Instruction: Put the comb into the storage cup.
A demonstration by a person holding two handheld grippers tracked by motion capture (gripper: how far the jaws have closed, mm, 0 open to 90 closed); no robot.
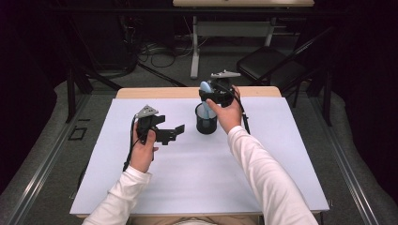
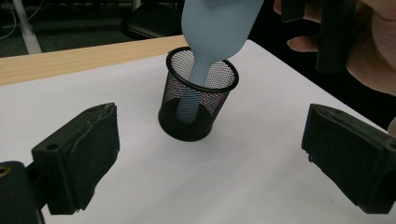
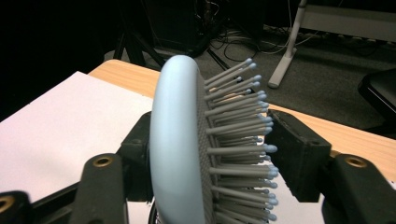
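While your right gripper [image 1: 217, 92] clamps the pale blue hairbrush [image 3: 187, 154] across its head, back against one jaw and bristles against the other, the handle hangs down inside the black mesh cup [image 2: 198, 100] at the far middle of the white mat [image 1: 197, 178]. It looks light and rigid; the bristles give, so grip the solid rim. Your left gripper [image 1: 164, 131], jaws wide and empty, hovers left of the cup.

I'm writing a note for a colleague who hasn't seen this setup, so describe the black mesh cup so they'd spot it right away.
Start at the white table top and look toward its far middle. There stands the black mesh cup, a small upright round holder. It is the one see-through wire container, with the handle of a pale blue hairbrush poking down into it, held by the right gripper.
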